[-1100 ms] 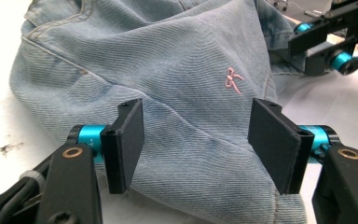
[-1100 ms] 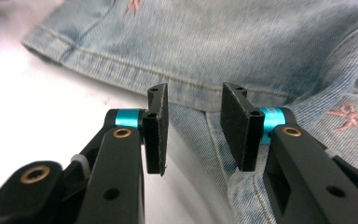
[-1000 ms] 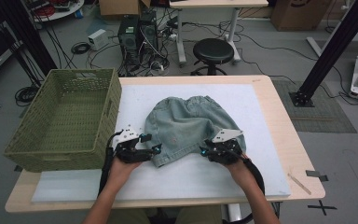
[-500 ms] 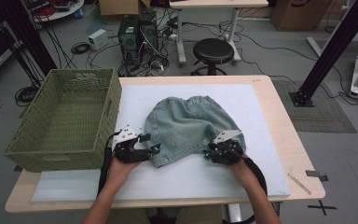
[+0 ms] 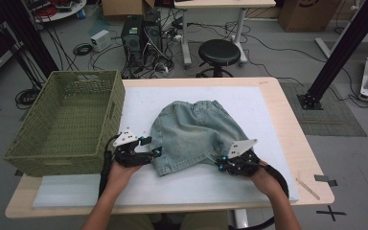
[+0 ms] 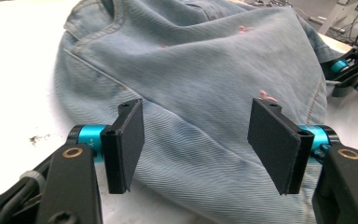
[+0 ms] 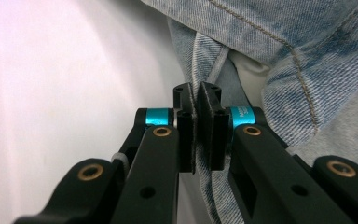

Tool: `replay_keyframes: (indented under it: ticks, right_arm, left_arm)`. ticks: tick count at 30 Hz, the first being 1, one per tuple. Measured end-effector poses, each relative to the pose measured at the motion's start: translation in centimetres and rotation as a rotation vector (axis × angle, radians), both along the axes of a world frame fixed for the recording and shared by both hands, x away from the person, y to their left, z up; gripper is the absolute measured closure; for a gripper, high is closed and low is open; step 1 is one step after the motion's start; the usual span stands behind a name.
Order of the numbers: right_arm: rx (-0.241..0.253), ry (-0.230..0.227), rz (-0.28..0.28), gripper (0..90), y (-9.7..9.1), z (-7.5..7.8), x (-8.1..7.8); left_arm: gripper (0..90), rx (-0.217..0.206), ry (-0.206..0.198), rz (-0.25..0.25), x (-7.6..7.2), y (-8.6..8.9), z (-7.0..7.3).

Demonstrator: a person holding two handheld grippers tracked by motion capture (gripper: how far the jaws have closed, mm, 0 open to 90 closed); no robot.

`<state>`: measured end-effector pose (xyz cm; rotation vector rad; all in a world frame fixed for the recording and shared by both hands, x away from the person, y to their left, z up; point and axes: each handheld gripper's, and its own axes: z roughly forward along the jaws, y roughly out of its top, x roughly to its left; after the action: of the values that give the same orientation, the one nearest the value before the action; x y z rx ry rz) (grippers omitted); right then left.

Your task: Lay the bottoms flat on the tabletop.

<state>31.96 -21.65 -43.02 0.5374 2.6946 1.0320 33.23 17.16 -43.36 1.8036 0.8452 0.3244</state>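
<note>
One pair of pale blue denim shorts (image 5: 196, 136) lies spread on the white foam mat (image 5: 268, 103) in the middle of the table, just right of the green woven basket (image 5: 62, 122). Its gathered waistband points to the far side and the leg hems to the near side. The cloth is faded and finely ribbed, with orange-brown seam stitching and a few small pink marks on it, and it humps up in soft folds rather than lying flat.

At the near left hem, the left gripper (image 6: 198, 144) stands wide open, its jaws spread over the denim without pressing on it. At the near right hem, the right gripper (image 7: 196, 116) has just been closing and now pinches a stitched fold of the shorts' edge between its pads.
</note>
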Motion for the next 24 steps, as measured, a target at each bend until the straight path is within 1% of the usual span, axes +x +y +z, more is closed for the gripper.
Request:
replay_keyframes:
  ticks: [2,3,4,5,7,8,9,10,11,13,14,15,16,17,18,20,22,24]
  right_arm:
    - [-0.005,0.013,-0.006,85.3,-0.4,0.0,0.0]
    - [0.003,0.022,-0.017,84.3,-0.5,0.0,0.0]
    - [0.018,0.032,-0.032,79.5,-0.5,0.1,-0.1]
    - [0.048,0.037,-0.045,72.7,-0.5,0.3,-0.1]
    - [0.114,0.055,-0.063,68.6,-0.1,0.6,-0.1]
    - [0.127,0.053,-0.064,65.0,0.1,0.7,-0.1]
    - [0.135,0.058,-0.074,63.2,0.5,0.7,-0.1]
    - [0.135,0.06,-0.078,63.2,0.9,0.7,0.0]
    - [0.124,0.062,-0.088,63.1,1.4,0.6,0.0]
    - [0.085,0.054,-0.105,63.3,2.5,0.2,0.1]
    - [0.061,0.047,-0.119,65.0,3.0,-0.1,0.1]
    - [0.035,0.036,-0.136,67.5,3.4,-0.3,0.2]
    - [0.024,0.025,-0.151,72.0,3.6,-0.3,0.3]
    - [0.024,0.016,-0.164,75.8,3.7,-0.3,0.4]
    - [0.025,0.019,-0.164,81.9,3.8,-0.3,0.4]
    - [0.03,0.018,-0.114,85.5,3.6,-0.1,0.2]
    - [0.024,0.025,-0.062,86.2,3.4,0.0,-0.2]
    - [0.033,0.026,-0.002,86.8,3.0,0.1,-0.6]
  left_arm:
    - [36.2,0.0,0.0,-0.002,-0.1,0.0,0.0]
    - [36.3,0.003,0.003,-0.005,-0.1,0.0,0.0]
    - [36.3,0.004,0.004,-0.006,-0.2,-0.1,-0.1]
    - [36.4,0.004,0.005,-0.009,-0.2,-0.2,-0.2]
    - [37.1,0.007,0.012,-0.022,-0.2,-0.3,-0.3]
    - [38.3,0.009,0.016,-0.034,-0.2,-0.4,-0.3]
    - [39.4,0.011,0.015,-0.047,-0.3,-0.6,-0.4]
    - [40.4,0.011,0.014,-0.061,-0.3,-0.8,-0.4]
    - [40.6,0.011,0.013,-0.073,-0.4,-0.9,-0.3]
    - [40.6,0.011,0.008,-0.086,-0.5,-1.2,-0.3]
    - [40.6,0.013,0.005,-0.09,-0.5,-1.2,-0.3]
    - [40.6,0.011,0.006,-0.09,-0.5,-1.3,-0.2]
    - [40.5,0.012,0.005,-0.087,-0.5,-1.3,-0.2]
    - [40.5,0.01,0.007,-0.081,-0.5,-1.2,-0.2]
    - [40.4,0.013,0.007,-0.081,-0.4,-1.1,-0.2]
    - [40.4,0.012,0.008,-0.075,-0.4,-1.0,-0.2]
    - [40.4,0.012,0.009,-0.07,-0.4,-0.8,-0.2]
    - [40.4,0.012,0.007,-0.068,-0.4,-0.8,-0.1]
